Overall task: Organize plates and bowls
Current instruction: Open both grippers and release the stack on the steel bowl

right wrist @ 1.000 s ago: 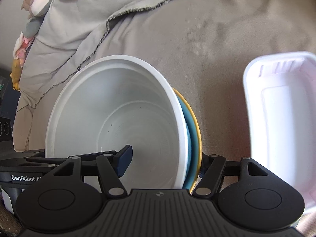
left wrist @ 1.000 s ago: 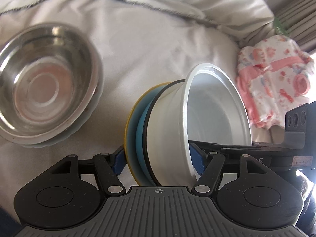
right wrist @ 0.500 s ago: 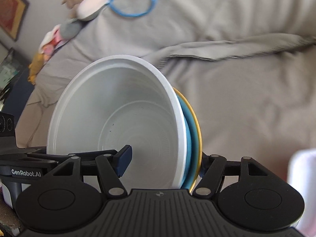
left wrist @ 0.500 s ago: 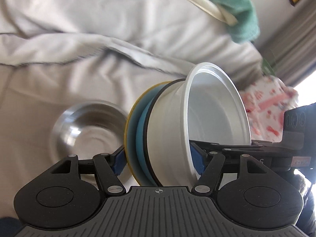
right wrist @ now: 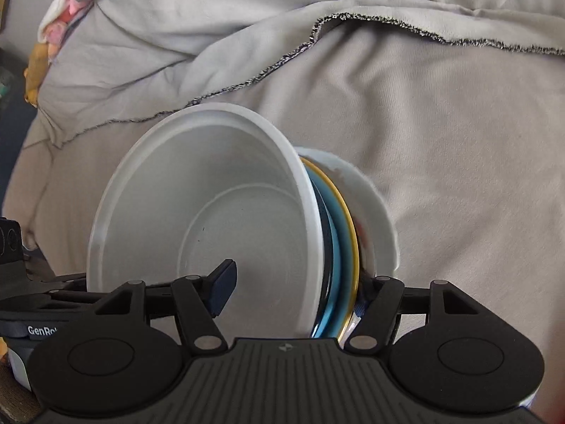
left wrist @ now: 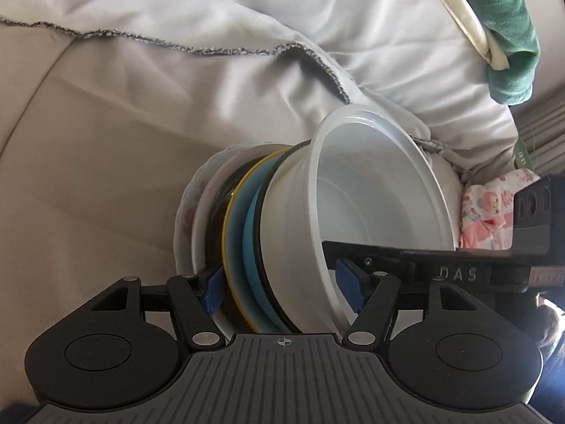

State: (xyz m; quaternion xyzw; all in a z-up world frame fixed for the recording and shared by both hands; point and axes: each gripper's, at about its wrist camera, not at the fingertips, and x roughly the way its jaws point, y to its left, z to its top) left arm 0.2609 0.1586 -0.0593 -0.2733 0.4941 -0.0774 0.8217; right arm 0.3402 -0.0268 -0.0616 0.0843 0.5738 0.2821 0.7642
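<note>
Both wrist views closely face the bowl stack (left wrist: 317, 219) from opposite sides.

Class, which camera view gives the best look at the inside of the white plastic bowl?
The right wrist view: the white plastic bowl opens toward that camera, showing its whole floor. The left wrist view shows mainly its outer wall and a partial interior.
</note>
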